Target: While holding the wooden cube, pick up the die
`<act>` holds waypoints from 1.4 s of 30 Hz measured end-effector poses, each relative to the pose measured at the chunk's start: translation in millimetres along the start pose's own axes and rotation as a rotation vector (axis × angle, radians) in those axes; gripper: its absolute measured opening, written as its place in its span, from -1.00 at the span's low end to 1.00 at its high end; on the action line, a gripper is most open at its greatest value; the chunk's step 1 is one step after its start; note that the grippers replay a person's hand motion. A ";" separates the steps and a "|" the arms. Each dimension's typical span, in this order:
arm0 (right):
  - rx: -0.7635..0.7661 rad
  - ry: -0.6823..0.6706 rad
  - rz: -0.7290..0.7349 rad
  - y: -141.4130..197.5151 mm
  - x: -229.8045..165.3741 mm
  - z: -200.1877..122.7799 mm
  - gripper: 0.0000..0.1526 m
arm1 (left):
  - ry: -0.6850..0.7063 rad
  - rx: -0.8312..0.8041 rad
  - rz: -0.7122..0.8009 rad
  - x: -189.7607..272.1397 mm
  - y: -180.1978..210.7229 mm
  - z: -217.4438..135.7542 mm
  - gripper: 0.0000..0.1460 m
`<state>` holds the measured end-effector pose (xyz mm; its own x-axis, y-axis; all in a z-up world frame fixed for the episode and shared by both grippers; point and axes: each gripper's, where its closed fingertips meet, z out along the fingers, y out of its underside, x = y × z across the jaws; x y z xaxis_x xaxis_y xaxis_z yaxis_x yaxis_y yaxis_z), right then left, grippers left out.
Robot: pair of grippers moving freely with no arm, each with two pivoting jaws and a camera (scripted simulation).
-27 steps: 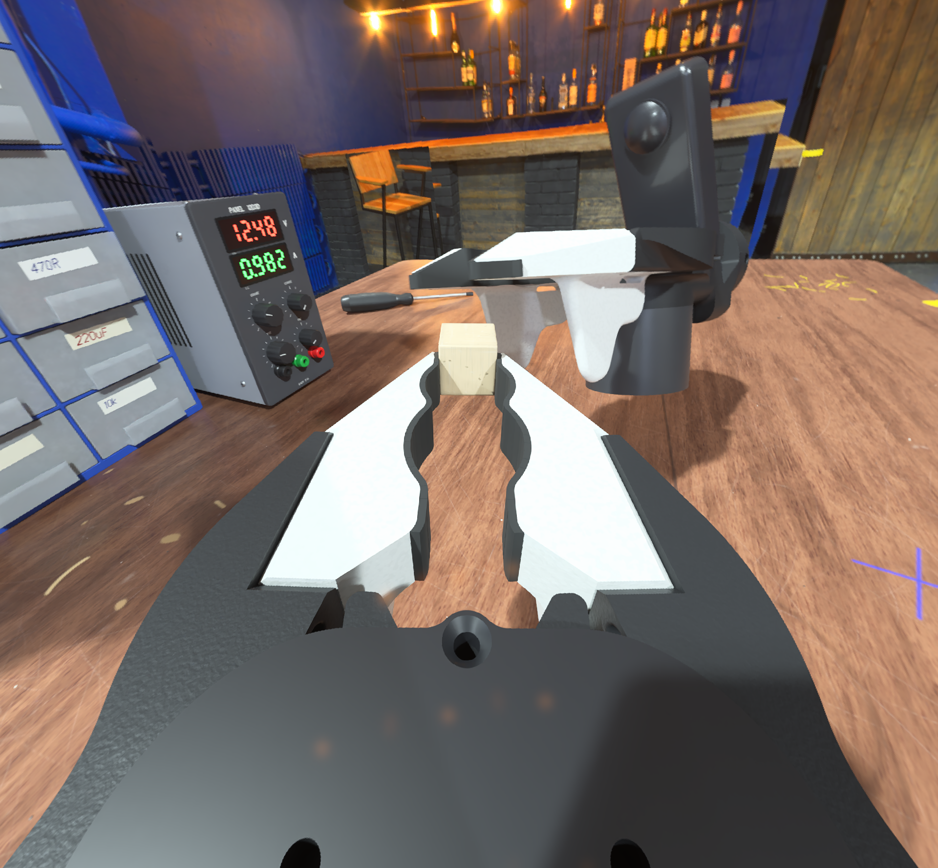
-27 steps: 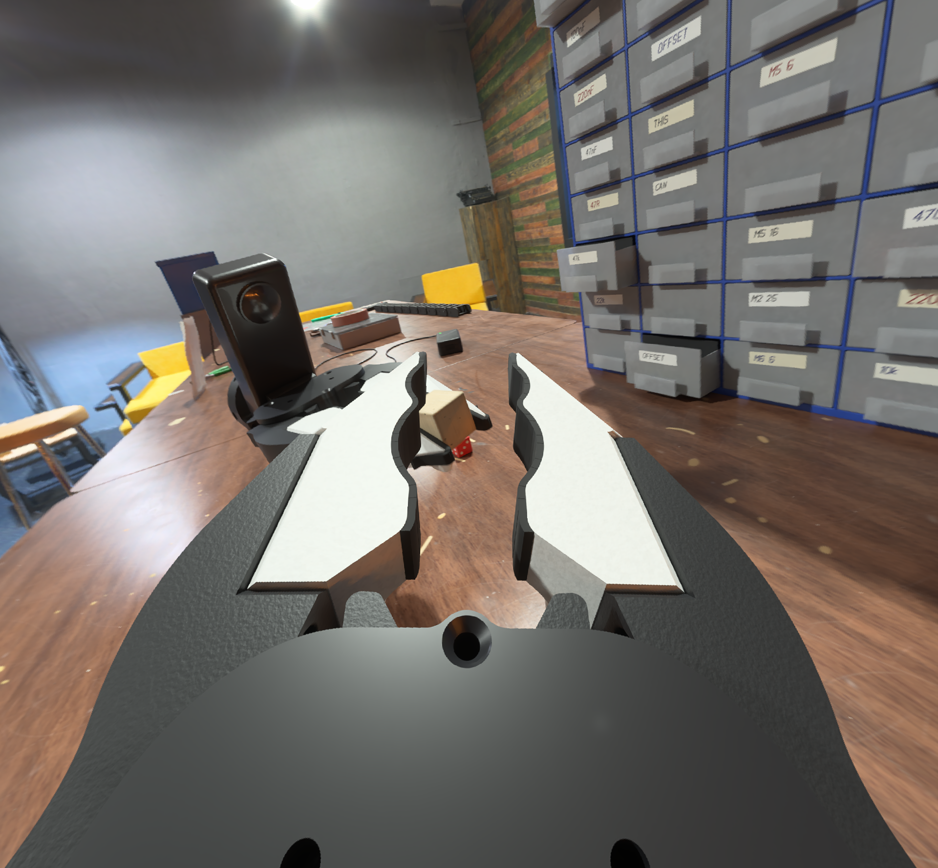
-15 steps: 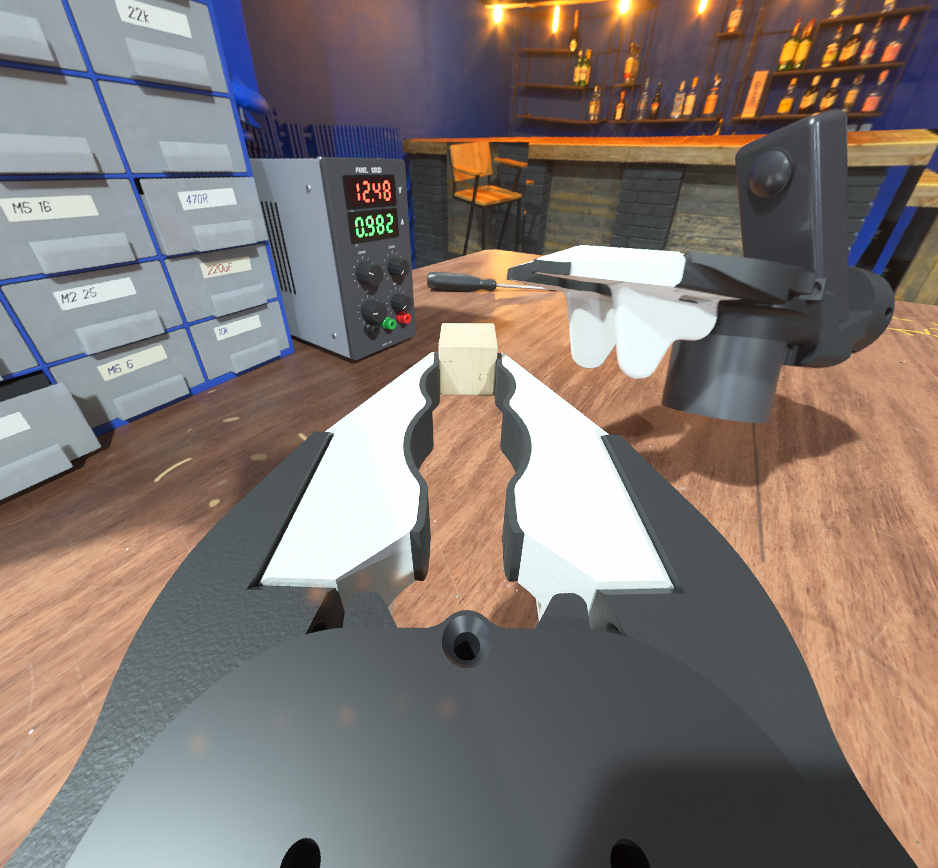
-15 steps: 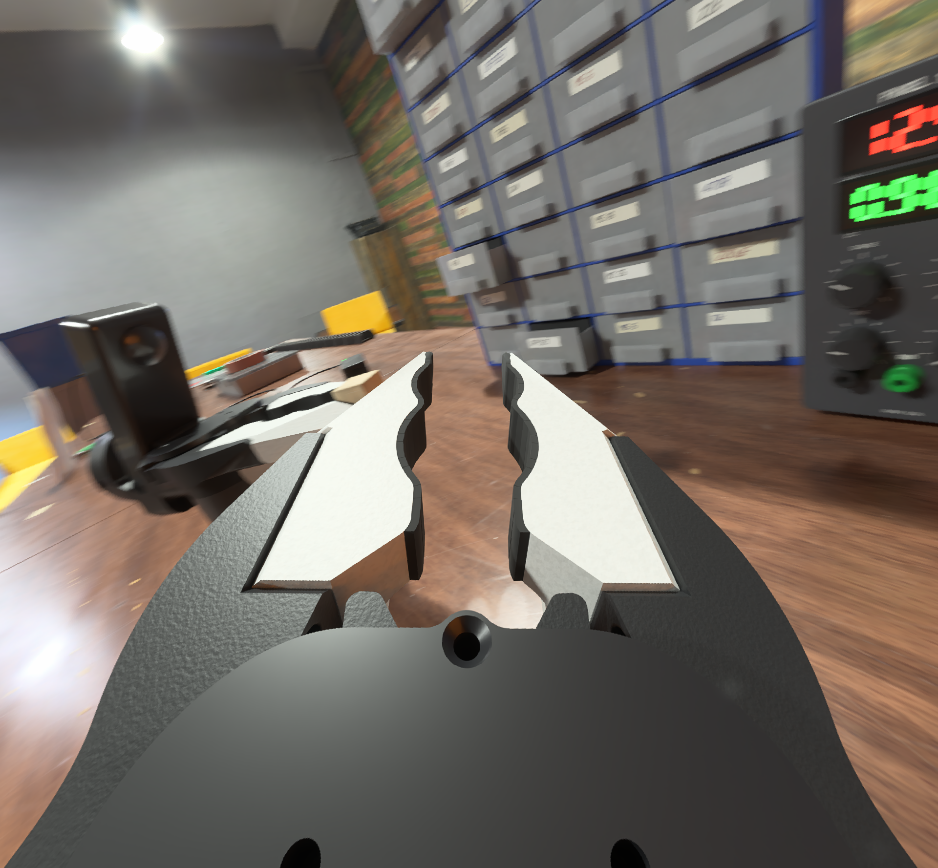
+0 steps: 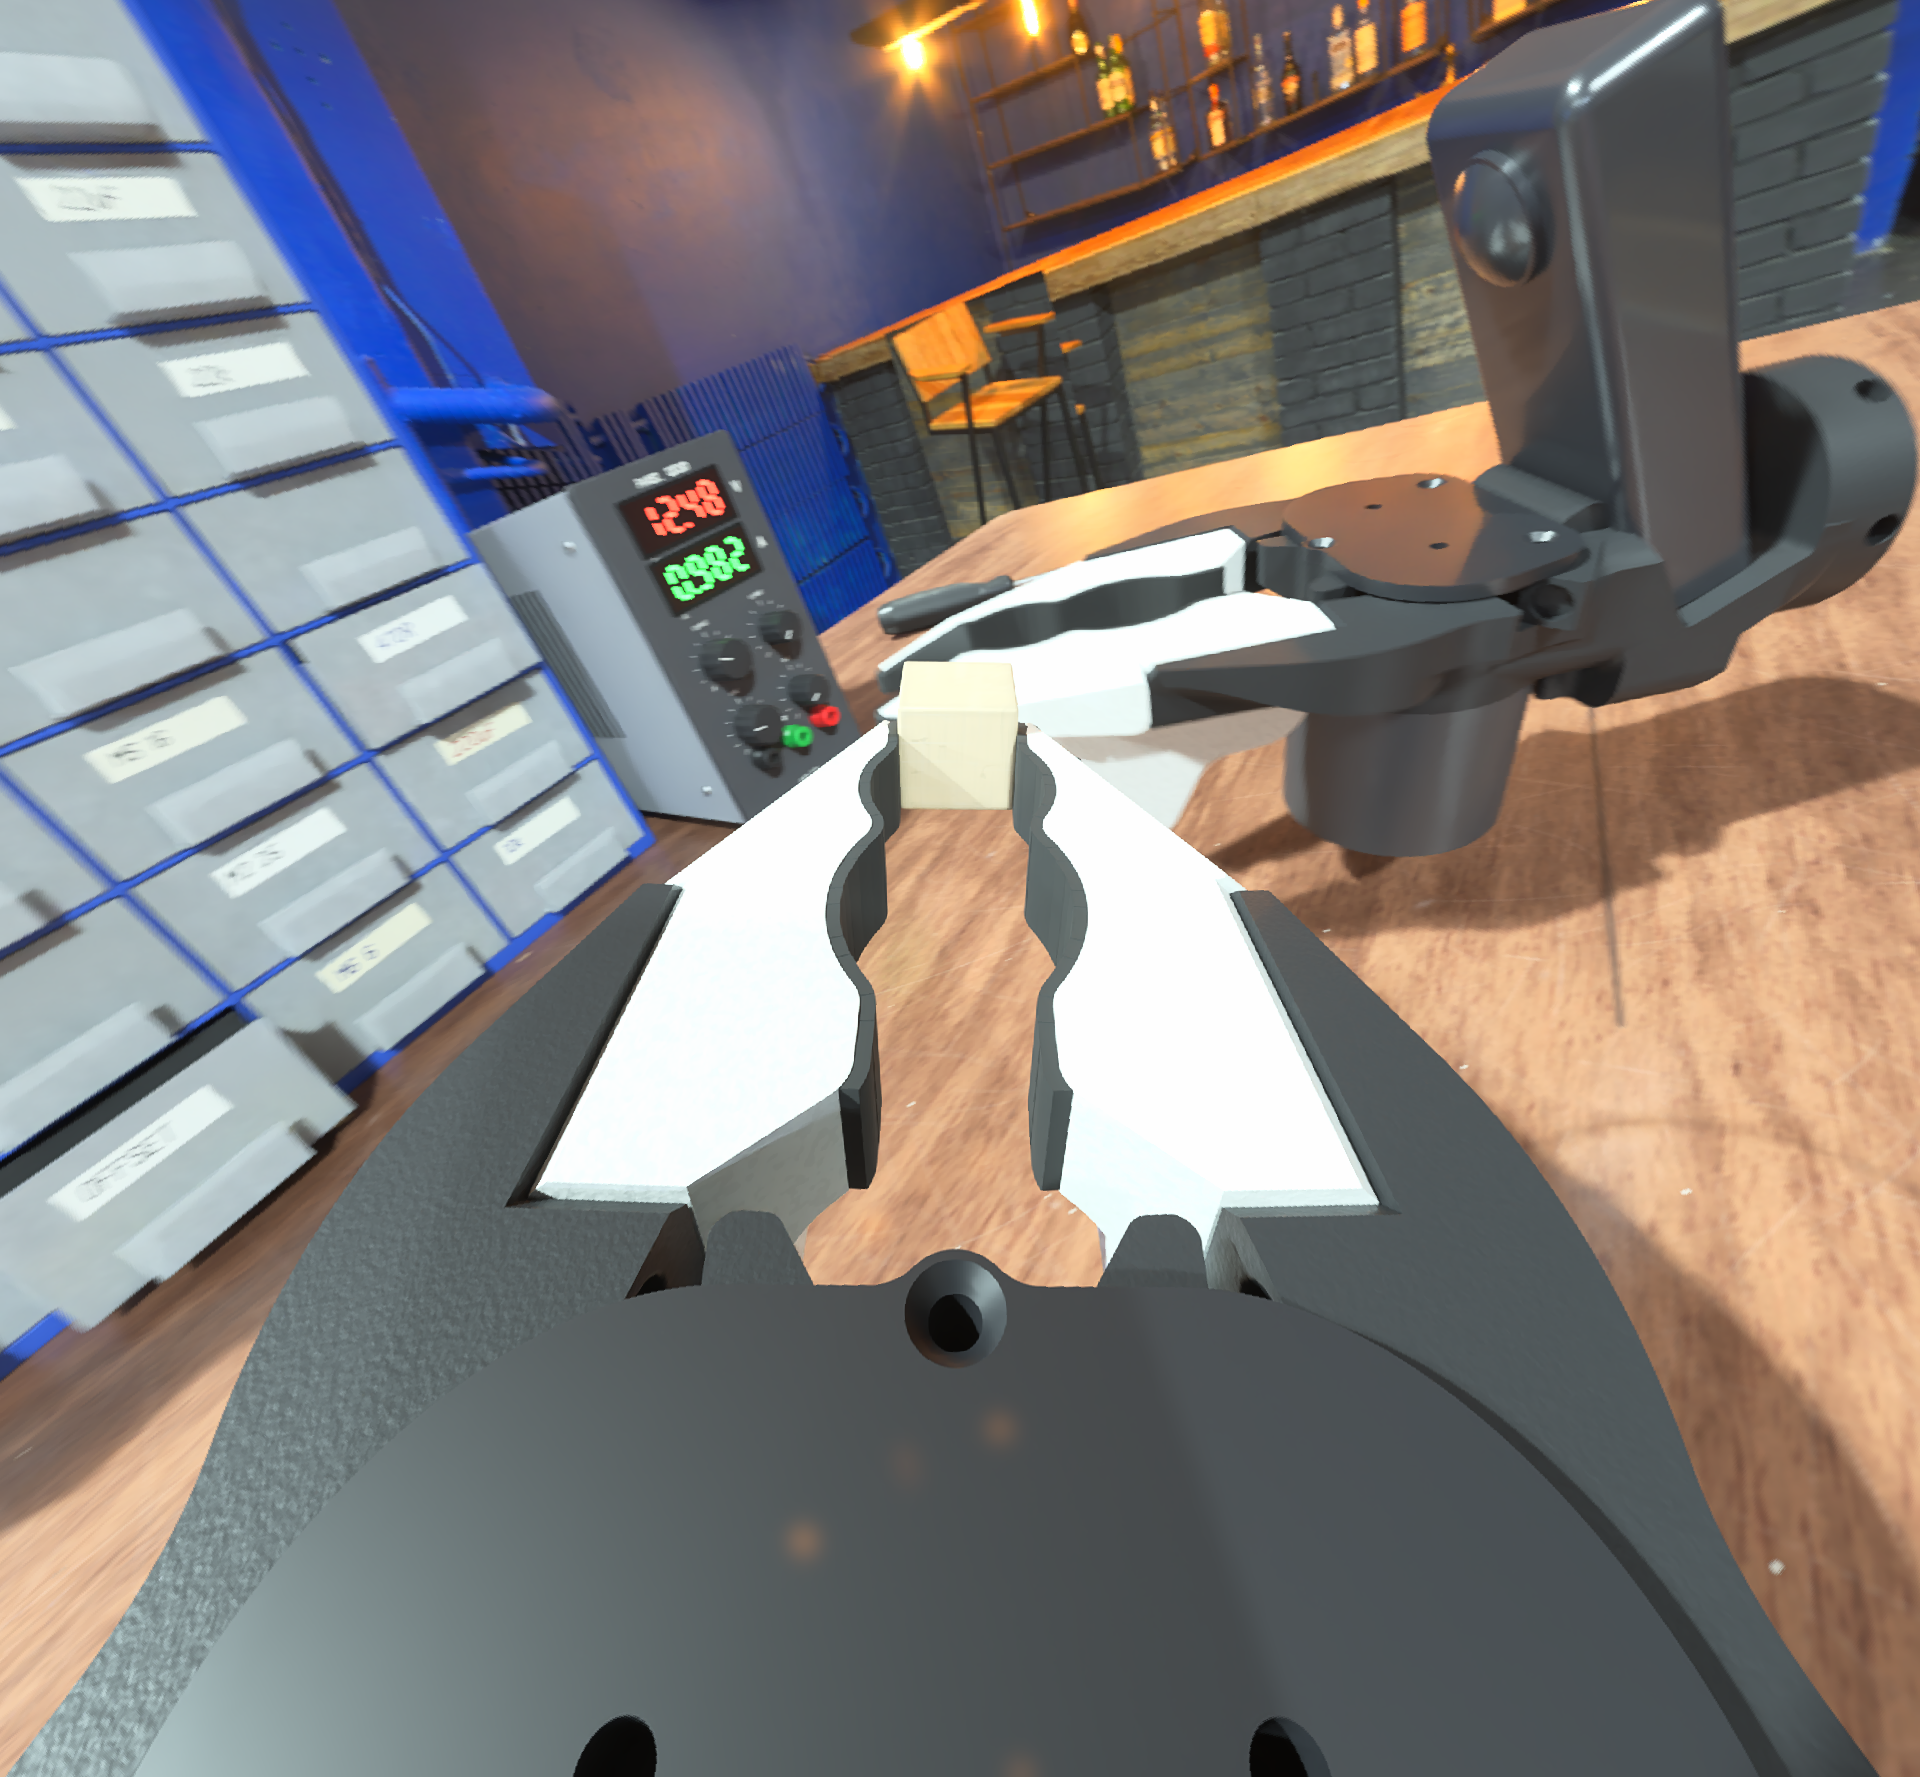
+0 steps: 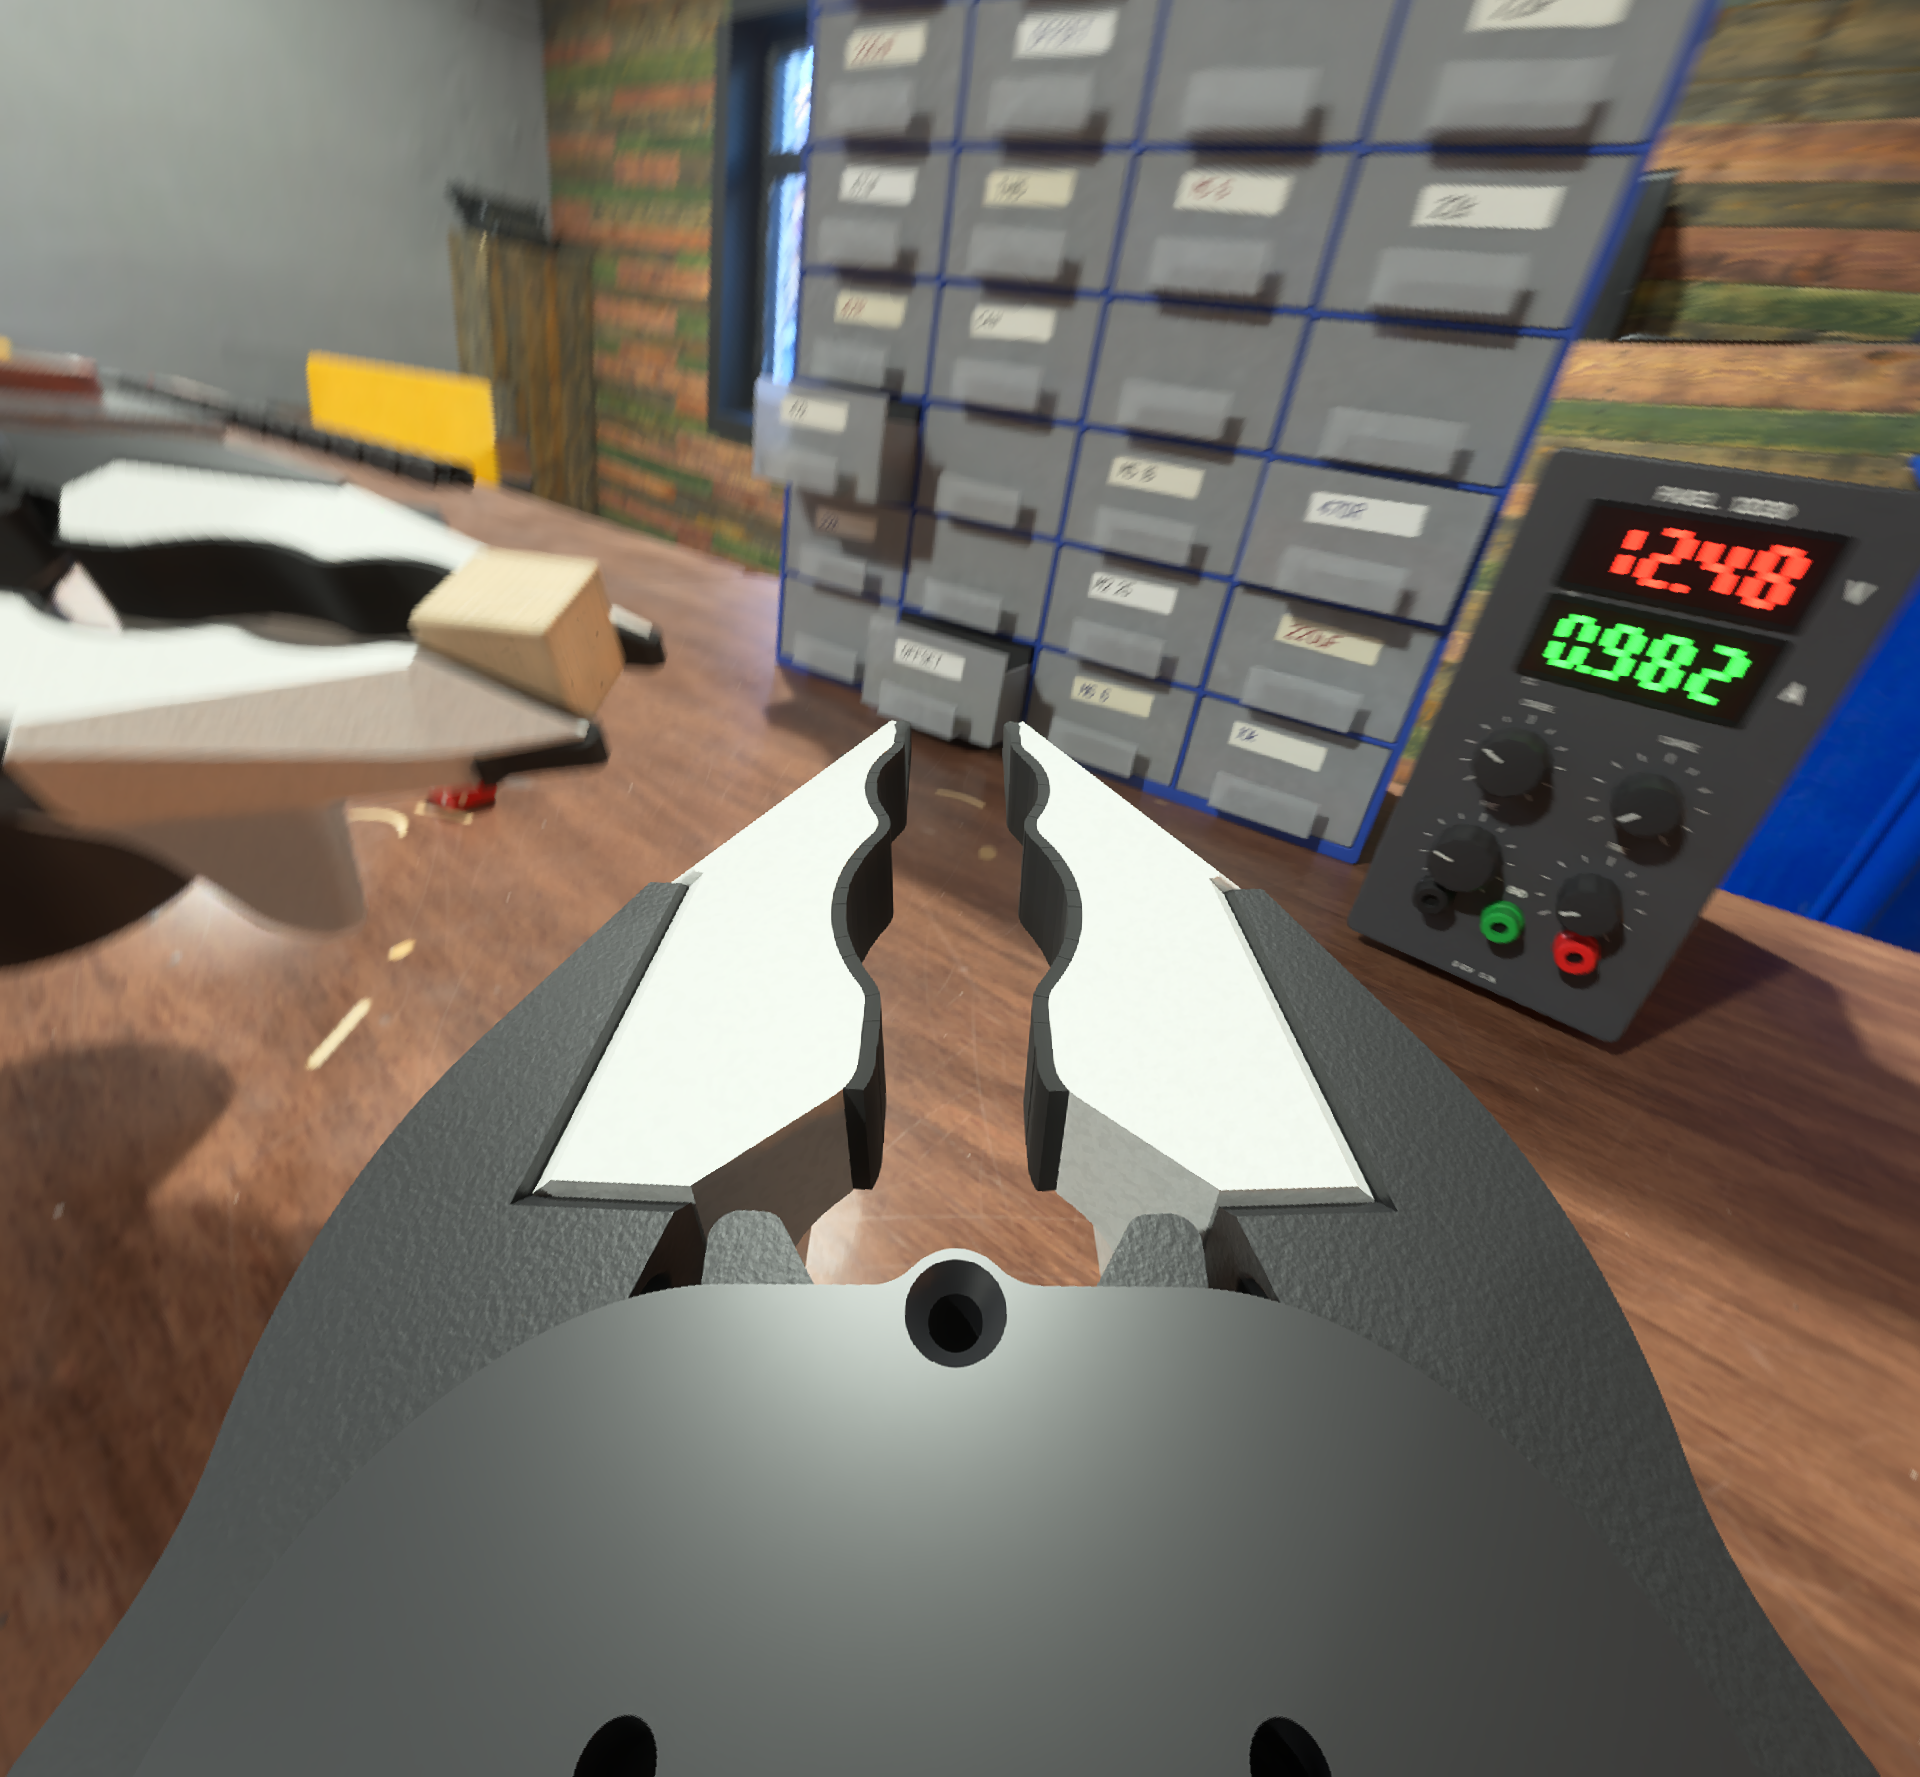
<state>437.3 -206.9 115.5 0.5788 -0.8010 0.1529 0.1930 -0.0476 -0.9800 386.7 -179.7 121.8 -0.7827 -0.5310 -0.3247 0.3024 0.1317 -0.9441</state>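
My left gripper [image 5: 956, 761] is shut on the pale wooden cube [image 5: 956, 730], held at its fingertips above the wooden table [image 5: 1558, 1052]. In the right wrist view the left gripper [image 6: 608, 688] shows at the left with the cube [image 6: 520, 621]. The small red die [image 6: 462, 797] lies on the table just below its lower finger, partly hidden. My right gripper [image 6: 956, 740] is open and empty, low over the table, its tips to the right of the die. It also shows in the left wrist view [image 5: 925, 652], just beyond the cube.
A grey drawer cabinet [image 6: 1143, 325] with blue frame stands along the table's edge [image 5: 208, 688]. A dark power supply [image 6: 1642, 740] stands beside it [image 5: 717, 626]. A black-handled screwdriver [image 5: 935, 600] lies behind the right gripper.
The right gripper has swung round toward the cabinet and power supply, coming close beside the left gripper; the die shows again under the left fingers. The left gripper tilted, still holding the cube.
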 end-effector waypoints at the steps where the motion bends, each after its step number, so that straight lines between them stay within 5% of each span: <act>1: -0.035 -0.026 -0.033 3.6 -5.9 2.3 -0.78 | -0.016 0.003 0.003 -6.7 -0.2 -4.5 -0.72; 5: -0.155 -0.127 -0.139 20.8 -27.1 20.0 -0.78 | -0.092 0.004 0.074 -24.5 -6.7 -19.9 -0.73; 11: -0.319 -0.419 -0.205 49.8 -64.6 79.4 -0.76 | 0.053 0.104 0.113 20.4 -31.7 -13.6 -0.72; 17: -0.487 -0.840 -0.102 70.6 -141.3 120.6 -0.62 | 0.038 0.157 0.116 20.4 -45.0 -18.3 -0.72; 25: -0.675 -1.044 -0.072 92.2 -198.4 138.2 -0.52 | -0.007 0.164 0.066 3.7 -43.3 -20.8 -0.72; 29: -0.683 -1.075 -0.103 94.3 -203.9 135.9 -0.67 | 0.003 0.168 0.076 7.1 -44.4 -19.7 -0.72; 35: -0.584 -0.856 -0.161 81.7 -161.1 137.3 -0.76 | -0.006 0.180 0.071 5.4 -47.0 -21.0 -0.72; 39: -0.432 -0.403 -0.116 37.0 -60.1 130.4 -0.75 | -0.031 0.198 0.045 -2.6 -49.0 -24.1 -0.72; 42: -0.277 -0.029 -0.010 -18.7 18.2 91.8 -0.75 | -0.053 0.215 0.020 -9.6 -50.8 -27.3 -0.72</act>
<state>517.0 -165.8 148.3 0.6016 -0.7821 0.1623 -0.0231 -0.2202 -0.9752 364.0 -158.5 171.3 -0.7475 -0.5741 -0.3341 0.4307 -0.0359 -0.9018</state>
